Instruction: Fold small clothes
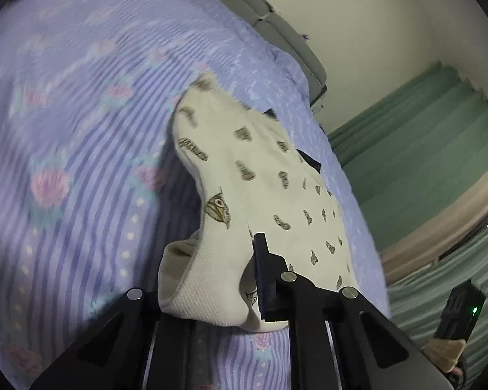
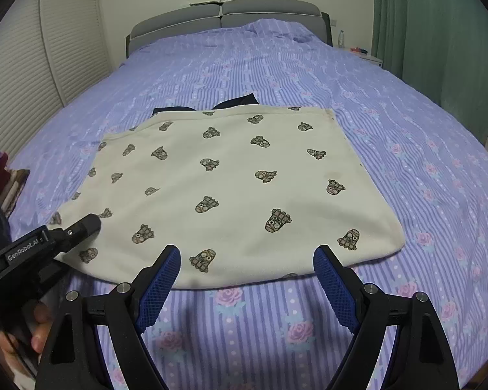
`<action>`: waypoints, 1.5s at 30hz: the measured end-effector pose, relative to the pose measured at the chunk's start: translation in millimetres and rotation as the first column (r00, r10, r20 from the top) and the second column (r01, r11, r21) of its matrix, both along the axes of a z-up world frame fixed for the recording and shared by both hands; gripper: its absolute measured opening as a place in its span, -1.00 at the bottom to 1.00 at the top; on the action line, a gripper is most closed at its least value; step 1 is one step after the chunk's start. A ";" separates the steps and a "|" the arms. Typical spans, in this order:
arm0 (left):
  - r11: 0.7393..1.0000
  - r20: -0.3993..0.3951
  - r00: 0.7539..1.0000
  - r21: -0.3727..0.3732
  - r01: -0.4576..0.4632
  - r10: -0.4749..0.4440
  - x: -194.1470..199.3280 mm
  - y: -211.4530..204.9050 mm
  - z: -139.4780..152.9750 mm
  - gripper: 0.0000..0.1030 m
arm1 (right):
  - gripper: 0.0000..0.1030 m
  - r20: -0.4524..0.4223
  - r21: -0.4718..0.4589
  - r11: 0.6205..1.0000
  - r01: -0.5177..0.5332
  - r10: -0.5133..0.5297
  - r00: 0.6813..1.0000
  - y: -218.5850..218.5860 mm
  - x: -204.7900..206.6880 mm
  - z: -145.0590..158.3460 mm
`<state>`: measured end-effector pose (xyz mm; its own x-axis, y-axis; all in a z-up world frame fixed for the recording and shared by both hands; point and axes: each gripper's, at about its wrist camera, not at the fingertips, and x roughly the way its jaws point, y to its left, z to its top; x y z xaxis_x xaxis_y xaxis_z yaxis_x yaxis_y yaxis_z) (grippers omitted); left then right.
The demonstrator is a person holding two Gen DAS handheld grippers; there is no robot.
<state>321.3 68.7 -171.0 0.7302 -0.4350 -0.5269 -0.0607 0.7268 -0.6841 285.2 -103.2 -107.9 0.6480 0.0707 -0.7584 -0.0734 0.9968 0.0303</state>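
A cream garment [image 2: 237, 188] printed with small brown figures lies spread flat on the bed, with a dark cloth [image 2: 234, 102] peeking out behind its far edge. My left gripper [image 1: 257, 260] is shut on the garment's left edge [image 1: 211, 276] and lifts it off the bed; the cloth bunches over the fingers. The left gripper also shows in the right wrist view [image 2: 81, 227] at the garment's left edge. My right gripper [image 2: 247, 273] is open and empty, just in front of the garment's near edge.
The bed is covered by a purple striped sheet with roses [image 2: 406, 123]. A grey headboard [image 2: 224, 16] stands at the far end. Green curtains [image 2: 439, 32] hang at right, a slatted white wardrobe [image 2: 32, 65] at left, a bedside table with a bottle [image 2: 341, 39] at far right.
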 end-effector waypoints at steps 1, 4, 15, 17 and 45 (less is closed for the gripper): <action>0.999 0.005 1.000 0.047 0.005 -0.005 0.2 -4.4 6.1 -0.70 | 0.64 0.003 -0.002 1.000 0.002 -0.002 1.000 -1.2 0.4 0.1; 0.961 0.056 0.996 0.272 0.047 -0.064 7.3 -34.4 36.9 -0.72 | 0.64 0.009 0.000 1.000 -0.003 0.003 1.000 -7.1 0.4 2.2; 0.837 0.154 0.926 0.496 0.230 -0.346 49.8 -149.5 98.5 -0.81 | 0.64 0.070 0.001 0.993 0.115 -0.114 0.991 -88.0 4.6 22.2; 0.820 0.151 0.911 0.509 0.260 -0.383 56.0 -171.9 102.2 -0.81 | 0.64 0.075 0.014 0.989 0.150 -0.150 0.986 -107.3 4.7 23.8; 0.567 0.019 0.677 0.565 0.600 -0.736 19.4 -259.5 65.5 0.31 | 0.63 0.016 0.180 0.914 0.364 -0.373 0.928 -219.6 -4.7 -4.3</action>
<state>340.7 -190.7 -105.5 0.4583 -0.5881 -0.6664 0.6864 0.7105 -0.1549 280.6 -322.8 -112.2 0.6892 -0.0548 -0.7225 0.2926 0.9333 0.2083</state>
